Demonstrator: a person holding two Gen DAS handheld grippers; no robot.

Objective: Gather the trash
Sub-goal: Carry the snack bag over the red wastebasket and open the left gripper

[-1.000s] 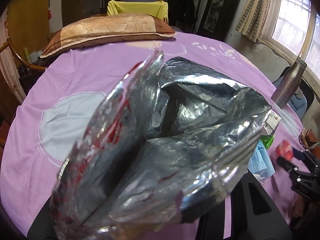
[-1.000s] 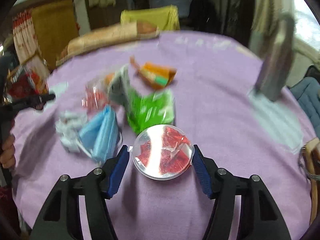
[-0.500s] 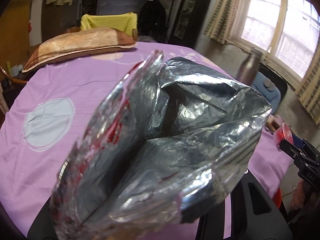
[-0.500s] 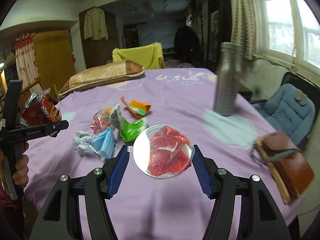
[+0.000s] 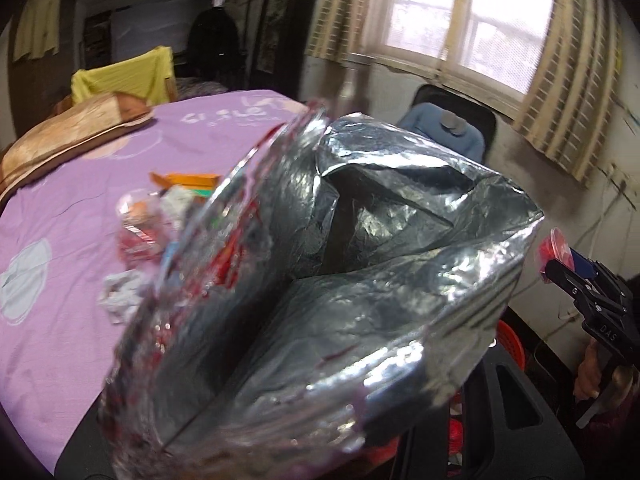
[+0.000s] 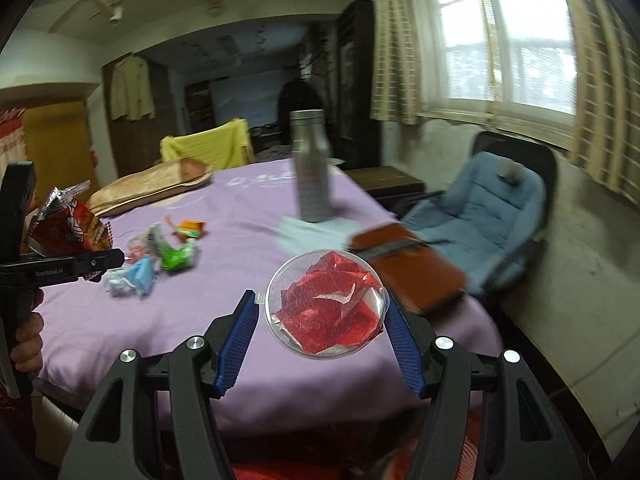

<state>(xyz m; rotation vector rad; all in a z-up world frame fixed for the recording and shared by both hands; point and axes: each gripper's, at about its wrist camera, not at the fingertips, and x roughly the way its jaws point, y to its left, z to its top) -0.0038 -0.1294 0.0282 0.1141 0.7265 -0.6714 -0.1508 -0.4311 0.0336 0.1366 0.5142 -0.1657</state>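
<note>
A crumpled silver foil snack bag (image 5: pixel 360 280), red on the outside, fills the left wrist view. My left gripper (image 6: pixel 92 256) is shut on that bag (image 6: pixel 64 228), held off the table's left side. My right gripper (image 6: pixel 322 300) is shut on a clear plastic cup (image 6: pixel 326 332) with a red wrapper inside, held above the table's near edge. It shows again as the right gripper (image 5: pixel 568 268) at the far right of the left wrist view. On the purple cloth lie a blue mask (image 6: pixel 138 276), a green wrapper (image 6: pixel 178 254), an orange wrapper (image 6: pixel 191 229) and crumpled white paper (image 6: pixel 114 286).
A steel bottle (image 6: pixel 312 168) stands mid-table and a brown pouch (image 6: pixel 408 268) lies at the right edge of the purple table (image 6: pixel 240 280). A pillow (image 6: pixel 148 186) lies at the back. A blue padded chair (image 6: pixel 480 216) stands by the window wall. A red basket (image 5: pixel 510 344) sits on the floor below.
Both grippers have swung right and risen a little, so the views now face the window. The cup has come up from among the trash to the table's near edge. Both grips are unchanged.
</note>
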